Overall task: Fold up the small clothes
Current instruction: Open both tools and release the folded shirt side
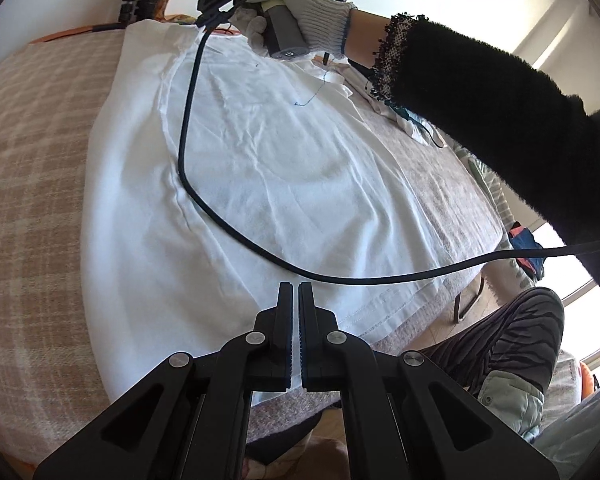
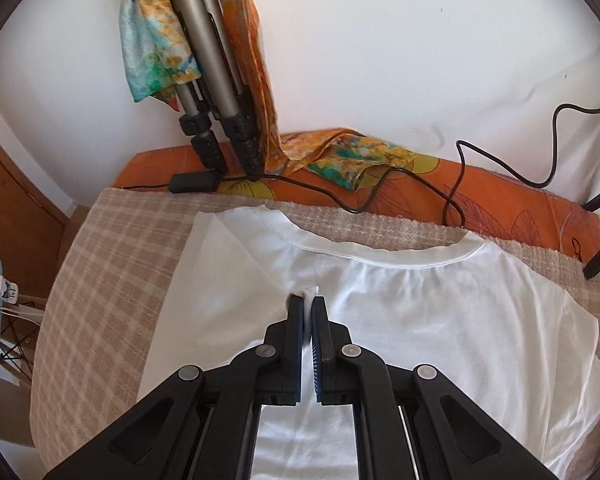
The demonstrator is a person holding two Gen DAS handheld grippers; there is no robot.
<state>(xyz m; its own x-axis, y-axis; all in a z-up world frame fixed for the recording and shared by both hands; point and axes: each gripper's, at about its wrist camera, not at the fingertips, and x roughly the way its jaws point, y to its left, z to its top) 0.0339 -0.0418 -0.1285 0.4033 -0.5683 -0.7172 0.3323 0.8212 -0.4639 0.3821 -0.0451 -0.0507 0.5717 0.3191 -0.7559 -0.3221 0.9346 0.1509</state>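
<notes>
On a beige plaid blanket (image 2: 100, 280) lies a white T-shirt (image 2: 440, 320) spread flat, right gripper (image 2: 309, 304) pinching a fabric fold nr the collar, left gripper (image 1: 295, 292) jaws pressed together, empty, at the hem.

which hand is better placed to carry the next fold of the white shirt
Right, probably. The right tool is already pinching a bit of the white shirt below the collar. The left tool is shut with nothing in it, down by the hem.
</notes>
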